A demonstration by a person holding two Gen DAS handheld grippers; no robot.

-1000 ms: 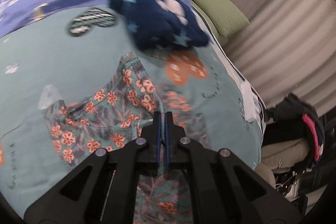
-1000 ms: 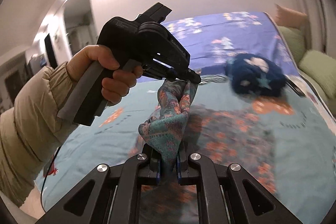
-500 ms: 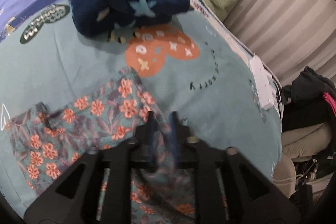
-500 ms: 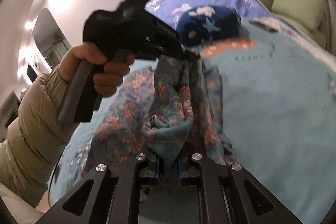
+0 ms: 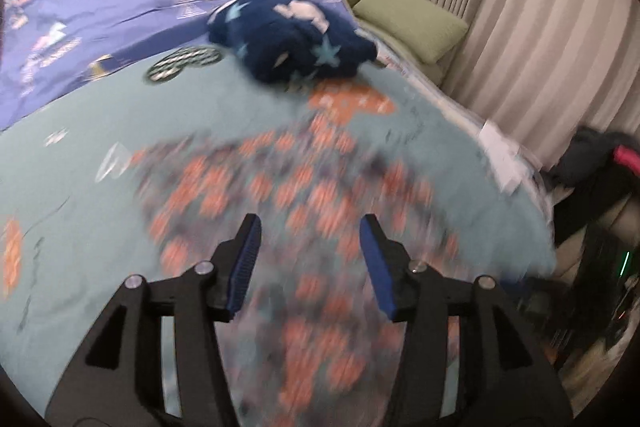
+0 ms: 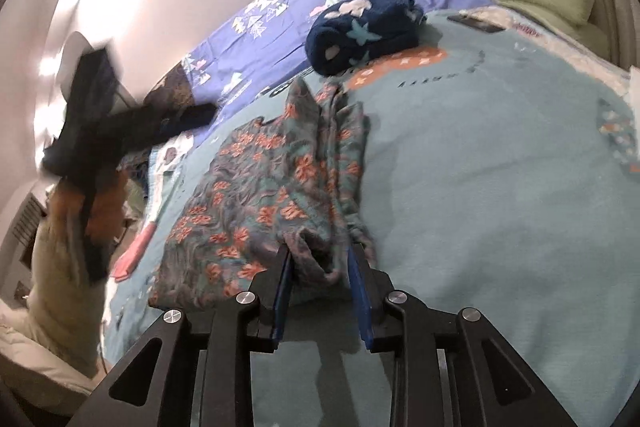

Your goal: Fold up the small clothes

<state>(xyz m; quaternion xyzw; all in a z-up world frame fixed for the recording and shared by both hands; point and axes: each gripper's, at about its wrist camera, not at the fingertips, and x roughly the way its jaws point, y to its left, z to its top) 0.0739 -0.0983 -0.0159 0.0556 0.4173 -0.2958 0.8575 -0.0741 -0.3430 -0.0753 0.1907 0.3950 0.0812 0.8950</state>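
Right wrist view, nearest first: the right gripper [image 6: 320, 269] has its jaws partly apart, having just been opening. A rolled hem of the floral garment [image 6: 276, 183] sits between the blue pads, but the fabric looks slack there (released rather than pinched, as far as can be judged). A second ago this gripper held that hem clamped and lifted.

Left wrist view: the left gripper [image 5: 310, 261] stands about half open, jaws also just opened, nothing between them. The garment [image 5: 288, 195] lies below it, heavily blurred. It too was shut on the cloth a second ago; in the right view it shows only as a dark smear at far left [image 6: 96, 131], clear of the garment.

Meaning for the task: the carried edge has been laid over and let go, so one fold looks complete. The right side is still bunched in ridges.

Materials: thin, limp woven cloth, teal-grey with orange flowers, on a smooth teal bedspread [image 6: 500, 167]. Farther off, a plush navy bundle with pale stars [image 6: 360, 31], rounded and thick. Beyond that, a purple printed sheet [image 5: 120, 7] and green cushions [image 5: 412, 21] by pleated curtains.
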